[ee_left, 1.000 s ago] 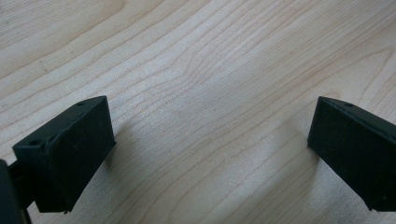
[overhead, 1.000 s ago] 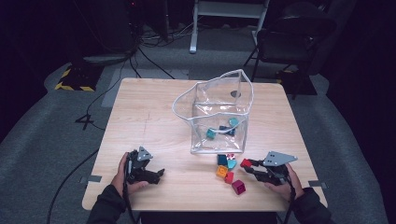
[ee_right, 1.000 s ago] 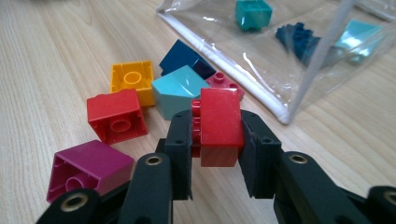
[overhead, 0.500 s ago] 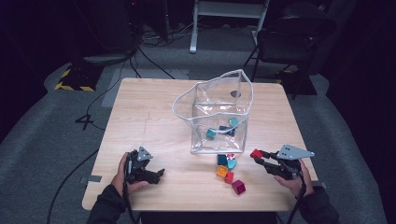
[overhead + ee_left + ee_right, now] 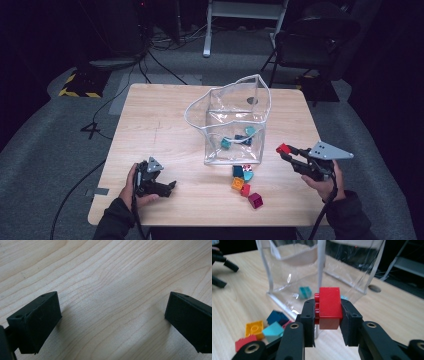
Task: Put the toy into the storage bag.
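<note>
My right gripper [image 5: 286, 151] [image 5: 328, 312] is shut on a red brick [image 5: 329, 305] [image 5: 282, 148] and holds it in the air to the right of the clear plastic bag [image 5: 235, 120] [image 5: 317, 270]. Teal and dark bricks [image 5: 240, 137] lie inside the bag. Loose bricks lie on the table in front of the bag: orange [image 5: 237, 183] [image 5: 254, 328], teal [image 5: 247, 175] [image 5: 272, 331], dark blue [image 5: 238, 171] [image 5: 276, 317], red [image 5: 245, 189] [image 5: 244, 342] and magenta [image 5: 255, 200]. My left gripper [image 5: 167, 187] [image 5: 112, 322] rests open on the wood near the front left, with bare table between its jaws.
The wooden table [image 5: 160, 120] has its front edge just below both hands. A black chair [image 5: 310, 45] and a white stand [image 5: 245, 25] are beyond the far edge. Cables [image 5: 115, 95] run over the grey floor at the left.
My right gripper has risen from the table with the red brick and drawn to the right, away from the loose pile. The left gripper has stayed put.
</note>
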Demonstrator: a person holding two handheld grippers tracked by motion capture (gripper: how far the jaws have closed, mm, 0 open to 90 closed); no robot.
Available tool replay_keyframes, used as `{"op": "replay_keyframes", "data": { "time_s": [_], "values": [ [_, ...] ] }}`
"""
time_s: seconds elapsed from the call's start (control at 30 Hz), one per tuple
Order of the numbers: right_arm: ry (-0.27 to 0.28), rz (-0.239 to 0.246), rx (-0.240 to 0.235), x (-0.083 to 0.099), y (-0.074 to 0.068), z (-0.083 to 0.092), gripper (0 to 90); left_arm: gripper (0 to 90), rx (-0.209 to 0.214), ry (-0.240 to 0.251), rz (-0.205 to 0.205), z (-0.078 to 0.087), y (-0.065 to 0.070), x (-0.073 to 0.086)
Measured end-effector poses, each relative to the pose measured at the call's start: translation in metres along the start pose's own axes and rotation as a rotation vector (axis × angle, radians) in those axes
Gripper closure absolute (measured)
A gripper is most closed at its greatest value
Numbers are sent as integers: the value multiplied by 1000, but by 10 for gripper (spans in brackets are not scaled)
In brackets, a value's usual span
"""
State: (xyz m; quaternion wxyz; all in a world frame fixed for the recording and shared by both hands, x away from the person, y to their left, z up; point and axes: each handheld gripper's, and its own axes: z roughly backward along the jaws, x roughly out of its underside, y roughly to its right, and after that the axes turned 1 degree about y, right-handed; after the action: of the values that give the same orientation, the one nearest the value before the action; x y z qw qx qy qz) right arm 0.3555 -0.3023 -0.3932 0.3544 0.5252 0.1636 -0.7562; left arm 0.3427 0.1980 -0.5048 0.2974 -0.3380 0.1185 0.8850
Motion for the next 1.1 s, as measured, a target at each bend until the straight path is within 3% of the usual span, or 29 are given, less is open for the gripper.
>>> {"op": "replay_keyframes", "data": {
  "time_s": [0.47,0.73,1.1],
  "values": [
    [112,9,69,-53,20,10,683,6,0,0,0,0,0,0],
    [151,-8,78,-71,23,5,683,6,0,0,0,0,0,0],
    [183,27,82,-100,15,-5,684,6,0,0,0,0,0,0]
  ]
}}
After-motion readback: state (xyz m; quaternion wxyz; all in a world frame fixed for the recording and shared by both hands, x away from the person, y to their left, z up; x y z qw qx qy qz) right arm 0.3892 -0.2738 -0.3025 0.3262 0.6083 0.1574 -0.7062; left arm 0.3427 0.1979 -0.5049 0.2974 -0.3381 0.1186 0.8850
